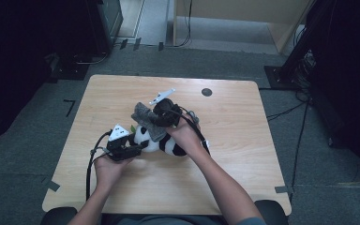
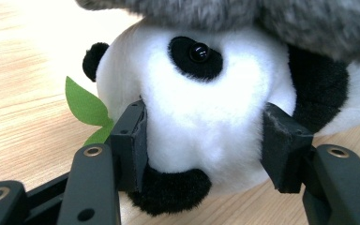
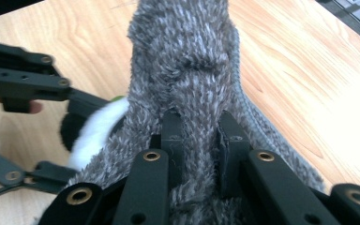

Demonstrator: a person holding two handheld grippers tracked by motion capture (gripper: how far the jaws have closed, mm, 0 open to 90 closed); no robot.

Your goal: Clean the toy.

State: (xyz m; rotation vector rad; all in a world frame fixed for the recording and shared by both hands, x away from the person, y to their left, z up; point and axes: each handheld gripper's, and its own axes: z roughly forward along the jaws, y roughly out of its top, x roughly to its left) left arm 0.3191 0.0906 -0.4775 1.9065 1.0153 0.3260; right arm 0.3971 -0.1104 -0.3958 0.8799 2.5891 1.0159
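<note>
Wooden table (image 1: 225, 154): grey fuzzy cloth (image 1: 146, 118) over panda (image 1: 168, 143)

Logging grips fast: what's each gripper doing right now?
Left gripper: closed on the plush panda's head.
Right gripper: shut on the grey fuzzy cloth.

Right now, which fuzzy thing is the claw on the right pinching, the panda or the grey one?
The shaggy grey fabric piece. The right claw pinches a fold of it; the black-and-white plush panda sits in the left claw.

We see a black-and-white panda (image 2: 206, 117) with a green leaf (image 2: 86, 105) at the left of the frame, a fuzzy grey cloth (image 3: 187, 70), black tongs (image 2: 201, 150), and a pale wood-grain bench (image 1: 225, 117).
</note>
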